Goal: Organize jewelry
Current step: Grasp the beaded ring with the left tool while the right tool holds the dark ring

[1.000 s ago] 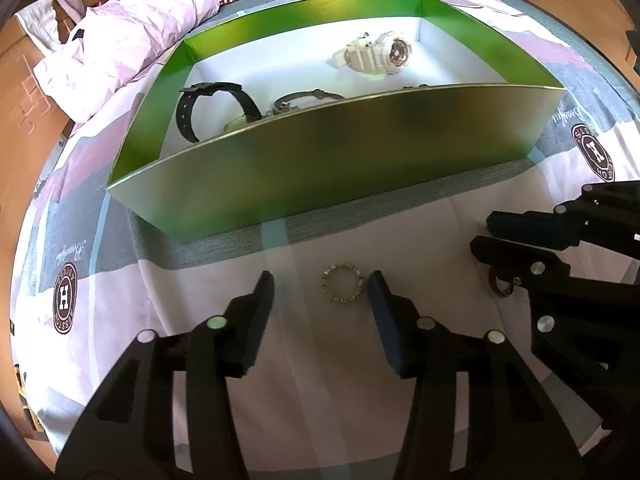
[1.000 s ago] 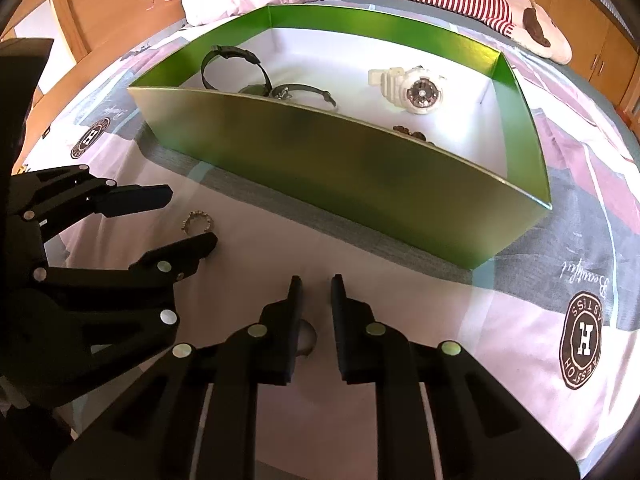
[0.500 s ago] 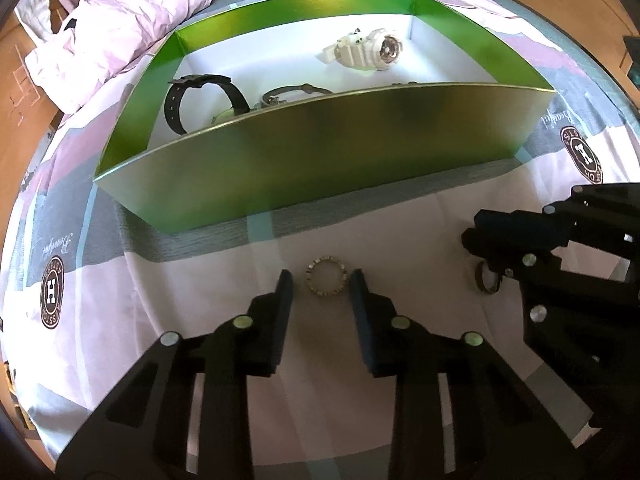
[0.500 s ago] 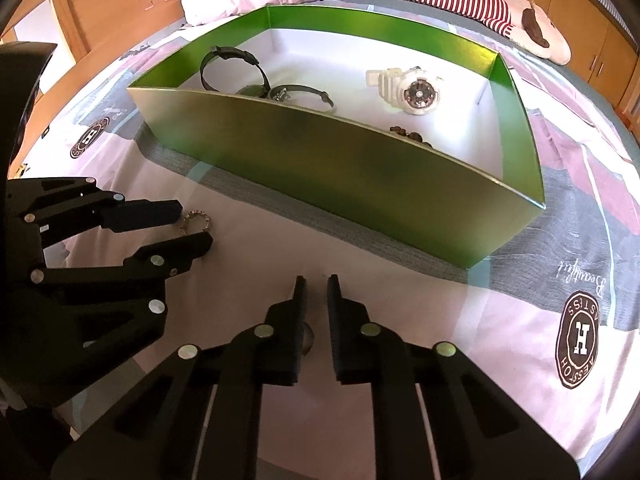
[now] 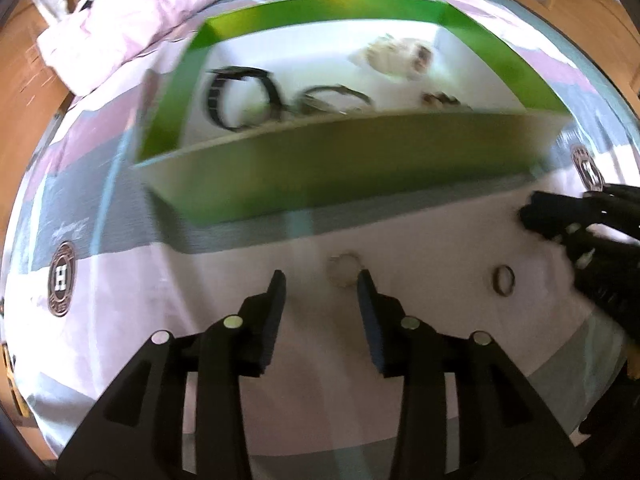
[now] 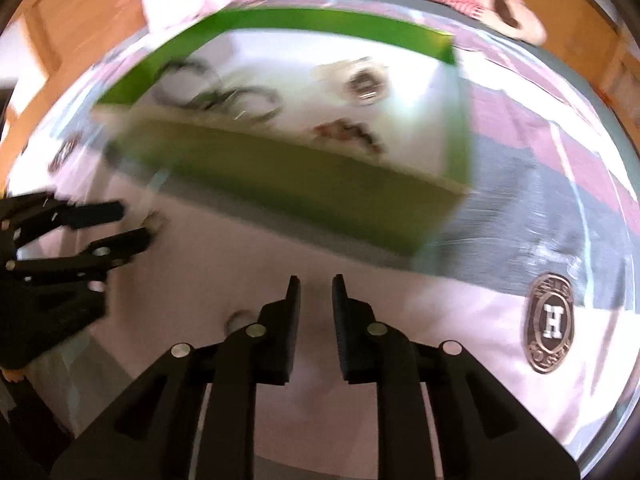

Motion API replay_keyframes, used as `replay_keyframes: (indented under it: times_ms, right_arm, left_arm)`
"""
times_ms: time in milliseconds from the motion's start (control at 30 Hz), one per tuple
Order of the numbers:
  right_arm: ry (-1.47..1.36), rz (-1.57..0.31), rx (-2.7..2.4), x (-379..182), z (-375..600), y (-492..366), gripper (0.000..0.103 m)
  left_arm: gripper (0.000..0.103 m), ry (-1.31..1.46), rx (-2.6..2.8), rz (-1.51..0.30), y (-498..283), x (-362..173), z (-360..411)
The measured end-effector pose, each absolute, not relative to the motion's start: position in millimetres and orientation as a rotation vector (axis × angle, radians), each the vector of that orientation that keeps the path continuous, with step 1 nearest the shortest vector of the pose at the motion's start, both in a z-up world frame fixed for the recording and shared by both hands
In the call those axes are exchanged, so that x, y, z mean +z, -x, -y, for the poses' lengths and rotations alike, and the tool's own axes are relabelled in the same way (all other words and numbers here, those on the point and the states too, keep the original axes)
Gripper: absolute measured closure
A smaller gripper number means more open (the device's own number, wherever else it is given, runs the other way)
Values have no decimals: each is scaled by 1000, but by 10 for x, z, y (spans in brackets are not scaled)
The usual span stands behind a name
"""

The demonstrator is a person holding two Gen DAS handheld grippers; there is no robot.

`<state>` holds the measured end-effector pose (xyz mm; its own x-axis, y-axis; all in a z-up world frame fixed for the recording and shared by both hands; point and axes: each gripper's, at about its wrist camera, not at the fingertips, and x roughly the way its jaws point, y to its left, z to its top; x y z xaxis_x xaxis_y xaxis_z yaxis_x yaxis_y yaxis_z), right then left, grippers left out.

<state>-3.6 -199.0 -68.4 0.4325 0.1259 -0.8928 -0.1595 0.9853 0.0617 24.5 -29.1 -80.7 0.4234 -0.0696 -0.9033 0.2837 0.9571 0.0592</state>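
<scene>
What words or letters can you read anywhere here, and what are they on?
"H": the middle of a round badge printed on the bedsheet.
"H": a second round badge, also printed on that sheet.
Ring lettering around both badges: too blurred to read.
Cursive script on the sheet's grey band: too blurred to read.
Watch faces in the green box: nothing readable.

a bed with a patchwork cover (image 5: pixel 120 320) (pink, grey), wooden cabinets (image 6: pixel 60 40) behind.

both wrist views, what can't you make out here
- Left view: beaded ring by the left gripper, blur hides its beads.
- Right view: watches in the green box smear; the brown piece is unidentifiable.
- Right view: dark ring is half hidden by the right gripper.
</scene>
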Motion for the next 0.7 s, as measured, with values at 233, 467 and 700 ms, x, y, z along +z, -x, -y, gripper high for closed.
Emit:
replay_keyframes:
  times_ms: [233,467,700]
  right_arm:
    - [20,-1075,248,-611,1950,128,63]
    - [226,-1128,379,-859,1382,331,63]
    - [210,-1126,379,-863,1379,335,84]
  left_arm:
    - [54,-135,-200,-1133,-321,-747,89]
    - [46,-45,-219,-1141,-380,-656,-109]
    - [45,78,-224,-1165,-454,-673,-279]
